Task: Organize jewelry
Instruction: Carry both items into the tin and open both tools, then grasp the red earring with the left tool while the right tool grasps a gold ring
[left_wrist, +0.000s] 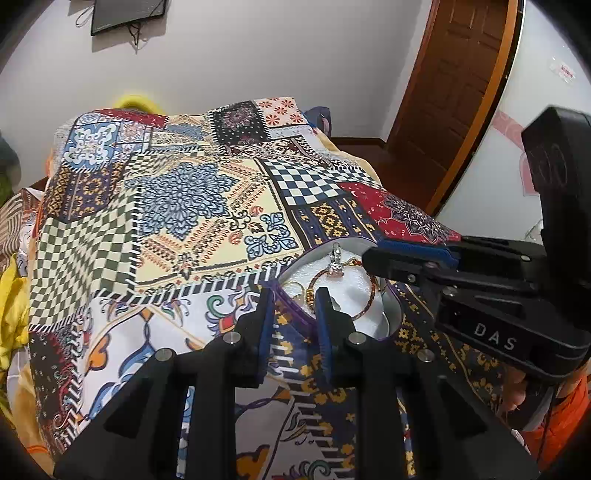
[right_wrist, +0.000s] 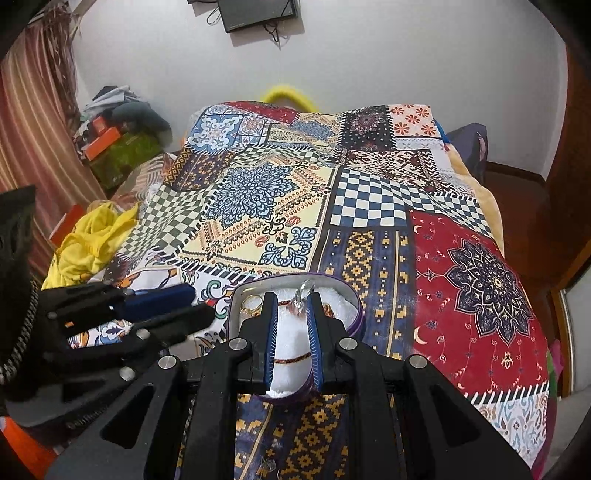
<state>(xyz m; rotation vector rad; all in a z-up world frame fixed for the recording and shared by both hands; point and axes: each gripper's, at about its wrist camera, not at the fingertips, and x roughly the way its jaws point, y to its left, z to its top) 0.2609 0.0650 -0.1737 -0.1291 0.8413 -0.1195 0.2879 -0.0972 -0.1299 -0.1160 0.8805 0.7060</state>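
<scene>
A purple-rimmed jewelry box (left_wrist: 389, 314) (right_wrist: 236, 302) with a white padded inside lies on the patchwork quilt. In it lie a beaded bangle (left_wrist: 373, 295) (right_wrist: 293, 359), a gold ring (left_wrist: 295, 288) (right_wrist: 253, 303) and a silver pendant with a pink stone (left_wrist: 335, 267) (right_wrist: 300, 299). My left gripper (left_wrist: 295, 299) is open, its fingers straddling the box's near-left rim. My right gripper (right_wrist: 291, 301) is open above the box, its fingertips either side of the pendant. It also shows in the left wrist view (left_wrist: 373, 251), reaching in from the right.
The patchwork quilt (left_wrist: 184, 206) (right_wrist: 280, 199) covers the bed. Yellow cloth (right_wrist: 92, 240) and clutter (right_wrist: 110, 140) lie at the left. A wooden door (left_wrist: 454, 85) stands at the right, a dark screen (right_wrist: 258, 13) hangs on the far wall.
</scene>
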